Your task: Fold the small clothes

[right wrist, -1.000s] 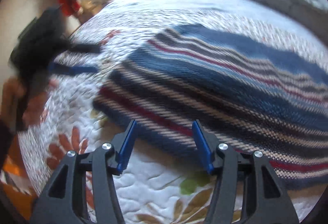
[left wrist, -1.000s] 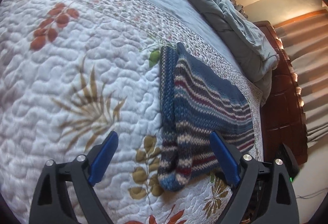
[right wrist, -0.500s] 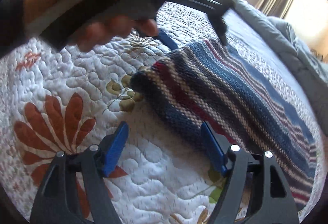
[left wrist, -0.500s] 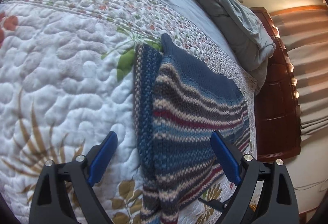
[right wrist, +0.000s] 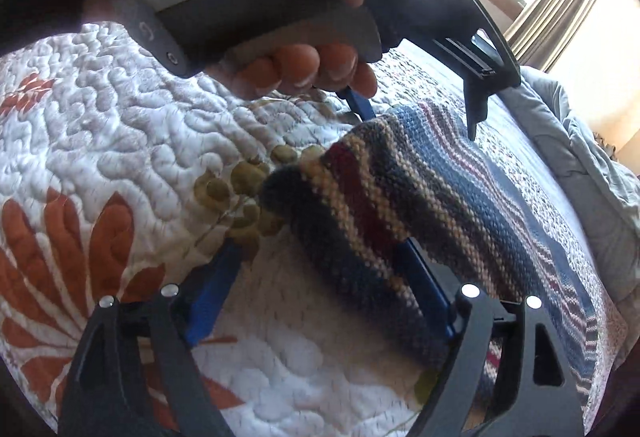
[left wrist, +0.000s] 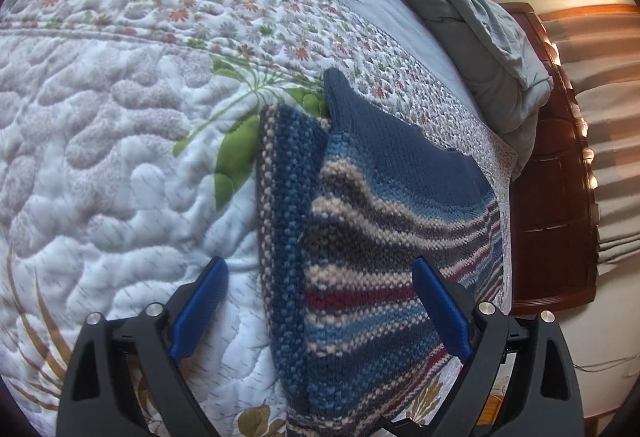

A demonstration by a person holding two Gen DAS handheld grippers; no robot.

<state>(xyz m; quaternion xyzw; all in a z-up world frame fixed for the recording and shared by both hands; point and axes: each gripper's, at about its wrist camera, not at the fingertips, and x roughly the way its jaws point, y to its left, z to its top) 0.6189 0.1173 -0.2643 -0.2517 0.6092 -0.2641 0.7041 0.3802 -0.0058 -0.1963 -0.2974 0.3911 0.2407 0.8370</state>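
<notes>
My right gripper is spread wide just above the quilt, its far finger touching the near folded end of the striped sweater, nothing pinched between them. My left gripper is released too, its fingers spread either side of the sweater's lower edge and gripping nothing. From the right view, my left hand wraps the handle of that gripper above the sweater's far edge. The sweater lies folded flat on the flowered quilt. Beyond it sits a rumpled grey blanket, then a dark wooden headboard.
</notes>
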